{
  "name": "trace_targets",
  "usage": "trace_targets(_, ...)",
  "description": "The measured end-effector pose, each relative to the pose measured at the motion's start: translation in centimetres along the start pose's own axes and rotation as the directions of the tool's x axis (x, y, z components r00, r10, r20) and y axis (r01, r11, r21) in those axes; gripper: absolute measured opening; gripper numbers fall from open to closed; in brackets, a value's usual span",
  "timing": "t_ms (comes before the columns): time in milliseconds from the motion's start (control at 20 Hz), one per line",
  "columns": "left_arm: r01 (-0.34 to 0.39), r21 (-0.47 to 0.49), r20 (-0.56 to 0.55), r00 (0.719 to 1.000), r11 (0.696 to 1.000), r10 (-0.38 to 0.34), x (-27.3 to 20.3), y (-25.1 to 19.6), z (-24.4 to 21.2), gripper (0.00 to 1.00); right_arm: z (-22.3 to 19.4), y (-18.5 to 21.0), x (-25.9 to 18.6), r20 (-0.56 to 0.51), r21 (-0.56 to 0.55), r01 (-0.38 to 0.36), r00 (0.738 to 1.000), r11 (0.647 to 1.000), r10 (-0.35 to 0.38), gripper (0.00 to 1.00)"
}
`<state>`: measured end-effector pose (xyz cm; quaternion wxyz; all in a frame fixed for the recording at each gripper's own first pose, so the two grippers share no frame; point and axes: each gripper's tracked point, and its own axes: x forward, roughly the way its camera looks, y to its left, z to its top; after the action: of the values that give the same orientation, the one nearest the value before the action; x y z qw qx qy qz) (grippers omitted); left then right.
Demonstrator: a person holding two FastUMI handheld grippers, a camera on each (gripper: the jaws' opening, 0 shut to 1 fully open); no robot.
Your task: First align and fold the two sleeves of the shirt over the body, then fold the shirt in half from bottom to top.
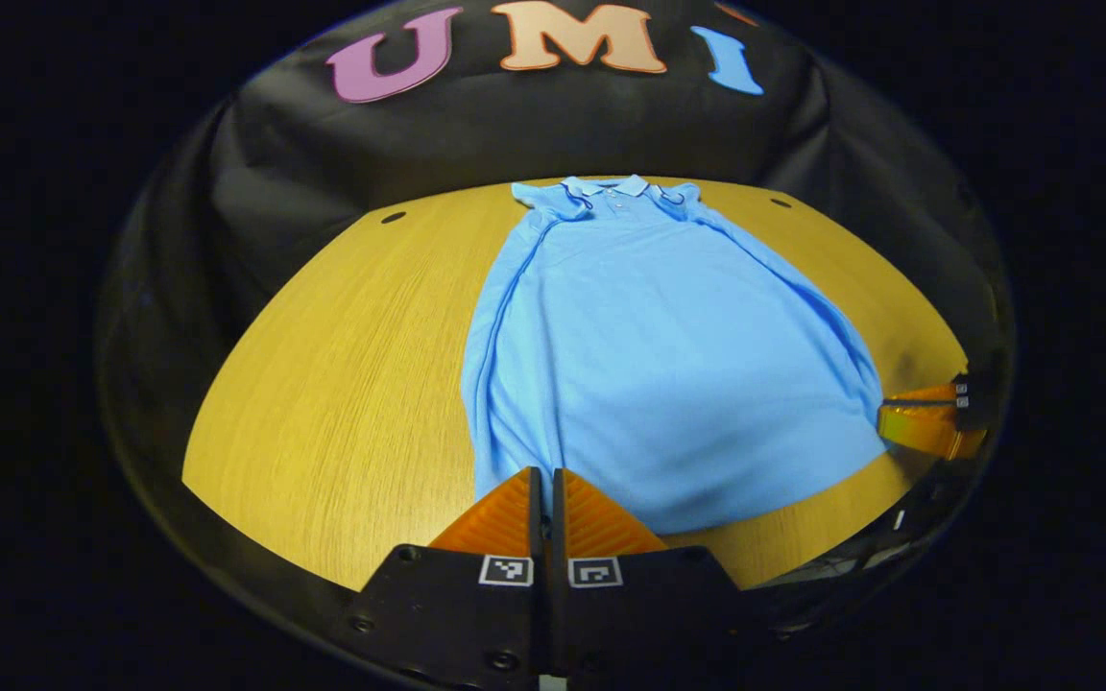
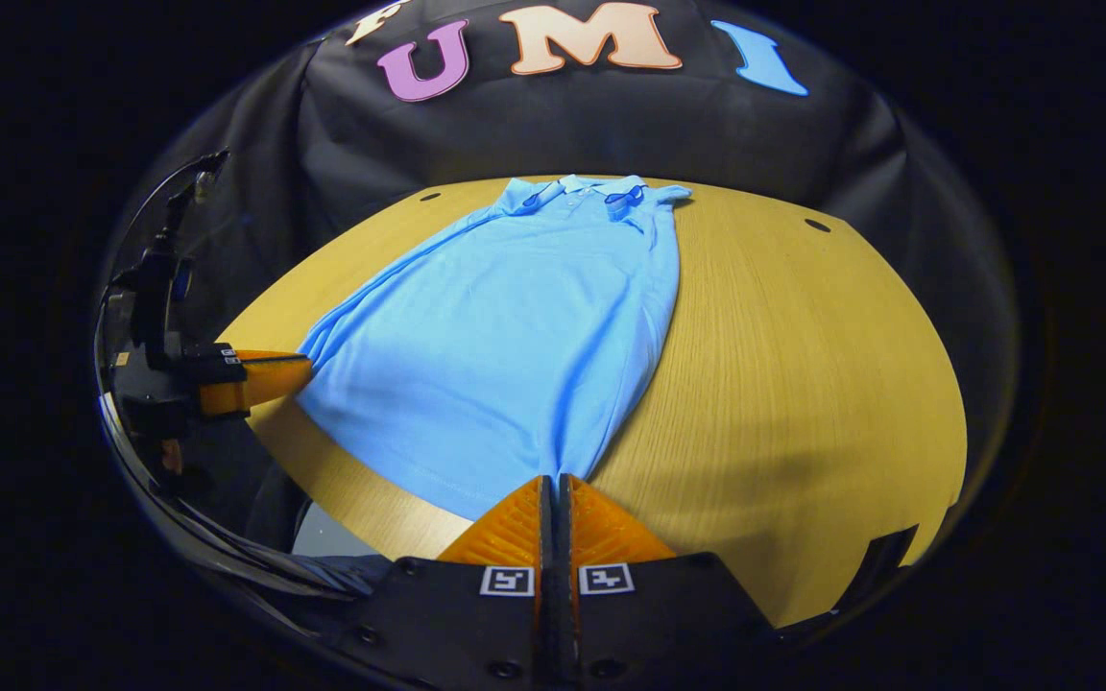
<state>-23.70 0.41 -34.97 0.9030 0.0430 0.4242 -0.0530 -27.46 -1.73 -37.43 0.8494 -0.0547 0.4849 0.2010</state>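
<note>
Both grippers are clenched on the bottom hem of the shirt: the left gripper at 6 o'clock in its own view, the right gripper likewise. The shirt lies flat on the table, collar at 12 o'clock, sleeves seemingly folded in. Lift both corners evenly (level, taut) towards the collar. Nothing else on the table obstructs.

The shirt in front of me is plain light blue all over, collar at twelve o'clock included, with no print or stripe. My table is yellow-tan wood with fine straight grain and small dark round spots near its far corners.
</note>
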Motion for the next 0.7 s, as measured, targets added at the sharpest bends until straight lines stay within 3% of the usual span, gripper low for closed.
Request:
trace_targets(350, -0.037, 0.0, 0.018, 0.999, 0.999, 0.037, -0.6, 0.1, 0.5, 0.0, 0.0, -0.1, 0.1, -0.005, 0.013, 0.007, 1.0, 1.0, -0.007, 0.02)
trace_targets(550, -0.02, -0.001, 0.062, 0.998, 1.0, 0.02, -1.2, 0.3, 2.4, 0.0, 0.2, 0.1, -0.1, -0.003, 0.028, 0.005, 1.0, 1.0, -0.005, 0.02)
trace_targets(700, -0.01, -0.029, 0.077, 0.997, 1.0, 0.013, -1.1, 0.3, 3.4, 0.0, 3.1, 0.7, -0.9, 0.085, 0.041, -0.02, 0.996, 0.999, 0.016, 0.03)
